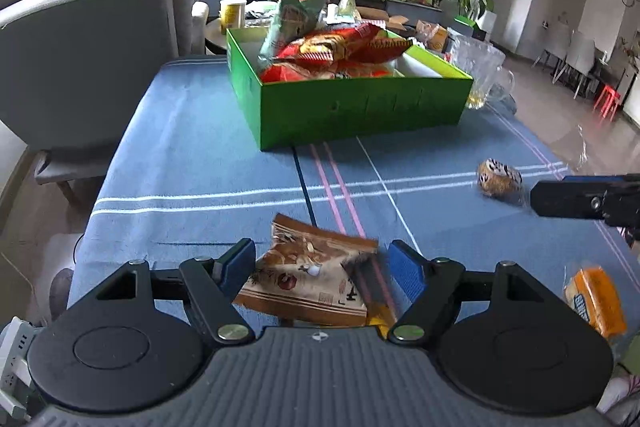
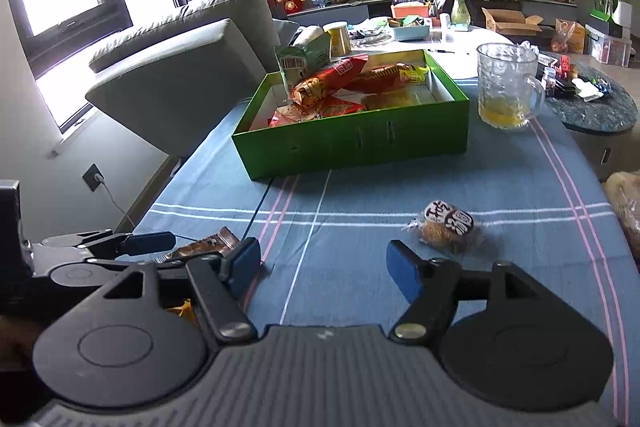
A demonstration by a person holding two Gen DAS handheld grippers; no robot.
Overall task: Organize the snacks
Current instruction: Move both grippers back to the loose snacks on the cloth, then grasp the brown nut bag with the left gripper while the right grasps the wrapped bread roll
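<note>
A green box [image 1: 360,107] at the far side of the blue striped tablecloth holds red snack packets [image 1: 340,47] and a green bag [image 1: 296,15]. My left gripper [image 1: 322,263] is open, and a brown snack packet [image 1: 312,279] lies on the cloth between its blue pads without being pressed. A yellow packet [image 1: 380,319] peeks out from under it. My right gripper [image 2: 324,263] is open over bare cloth with nothing between its fingers. A round wrapped cake [image 2: 448,227] lies just ahead of its right finger. An orange-wrapped snack [image 1: 596,299] rests near the right edge.
A glass mug [image 2: 506,87] with a little yellow liquid stands right of the box. A grey sofa [image 1: 80,47] borders the table's left side. A clear bag of food [image 2: 624,211] sits at the right table edge. A cluttered round table and potted plants lie beyond.
</note>
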